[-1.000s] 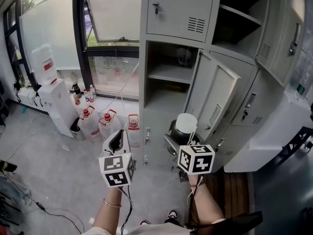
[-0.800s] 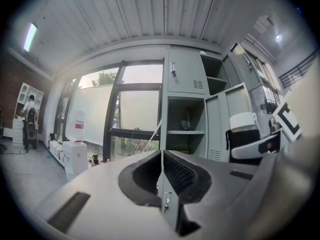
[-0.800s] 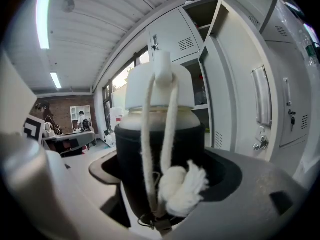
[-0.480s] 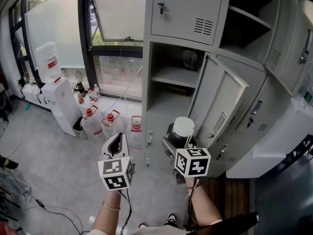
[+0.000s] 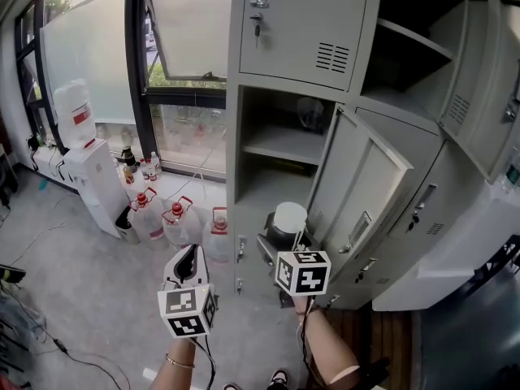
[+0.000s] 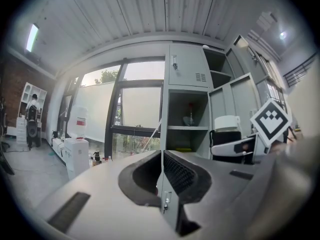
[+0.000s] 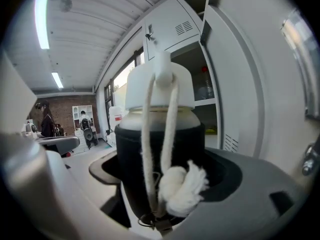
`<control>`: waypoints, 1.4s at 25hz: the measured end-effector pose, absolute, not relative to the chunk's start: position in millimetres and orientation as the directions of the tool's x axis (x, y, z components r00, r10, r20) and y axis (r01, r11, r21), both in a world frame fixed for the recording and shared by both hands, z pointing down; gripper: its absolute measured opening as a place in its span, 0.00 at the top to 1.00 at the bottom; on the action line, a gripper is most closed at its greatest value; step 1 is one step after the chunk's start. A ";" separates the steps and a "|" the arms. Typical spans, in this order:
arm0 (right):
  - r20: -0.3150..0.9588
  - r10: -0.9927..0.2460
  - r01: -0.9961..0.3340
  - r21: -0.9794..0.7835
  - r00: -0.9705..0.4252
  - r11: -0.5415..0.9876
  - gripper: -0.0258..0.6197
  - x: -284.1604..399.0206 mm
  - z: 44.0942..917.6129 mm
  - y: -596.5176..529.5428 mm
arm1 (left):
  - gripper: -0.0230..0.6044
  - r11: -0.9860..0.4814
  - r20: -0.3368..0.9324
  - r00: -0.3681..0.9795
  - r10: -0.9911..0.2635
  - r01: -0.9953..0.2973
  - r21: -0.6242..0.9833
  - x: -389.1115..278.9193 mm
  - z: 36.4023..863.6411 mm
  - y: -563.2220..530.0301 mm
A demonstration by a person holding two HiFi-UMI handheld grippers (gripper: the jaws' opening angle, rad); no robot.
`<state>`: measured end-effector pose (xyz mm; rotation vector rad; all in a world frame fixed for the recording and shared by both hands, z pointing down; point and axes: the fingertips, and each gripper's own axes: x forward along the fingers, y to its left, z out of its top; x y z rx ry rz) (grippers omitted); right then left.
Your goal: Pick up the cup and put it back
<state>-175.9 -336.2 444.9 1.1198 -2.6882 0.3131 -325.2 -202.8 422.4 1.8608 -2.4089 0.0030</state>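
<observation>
Head view: at lower centre of the frame, the right gripper (image 5: 284, 240) is clamped on the cup (image 5: 289, 217), a dark-bodied vessel with a white lid, held in front of the open compartment of a grey metal locker (image 5: 301, 23). The locker door (image 5: 361, 181) stands ajar to the cup's right. The left gripper (image 5: 188, 261), lower left of centre, has its jaws pressed together on nothing. A white water dispenser (image 5: 88, 169) stands at left; the print on its bottle's red label is too small to read. Red-capped water jugs (image 5: 175, 216) sit on the floor by the window (image 5: 187, 31).

Left gripper view: the left gripper (image 6: 162, 159) shows its jaws meeting along one seam, with nothing between them. The cup (image 6: 227, 131) appears at right, beside a black-and-white marker cube (image 6: 271, 121).

Right gripper view: the right gripper (image 7: 160, 170) grips the cup (image 7: 160, 139) by its black sleeve. A white cord (image 7: 170, 129) hangs from the lid and ends in a frayed knot. No writing shows on the cup.
</observation>
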 end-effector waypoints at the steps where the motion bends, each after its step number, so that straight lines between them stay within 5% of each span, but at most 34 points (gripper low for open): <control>1: 0.274 -0.671 -0.716 -0.114 -0.689 0.689 0.32 -178.5 446.8 -342.6 | 0.94 0.256 0.081 -0.251 -0.965 -0.965 0.059 -325.0 424.3 -204.5; 35: 0.287 -0.680 -0.726 -0.090 -0.675 0.682 0.32 -251.5 496.9 -526.1 | 0.94 0.356 0.188 -0.339 -0.922 -0.932 0.063 -384.6 518.3 -270.2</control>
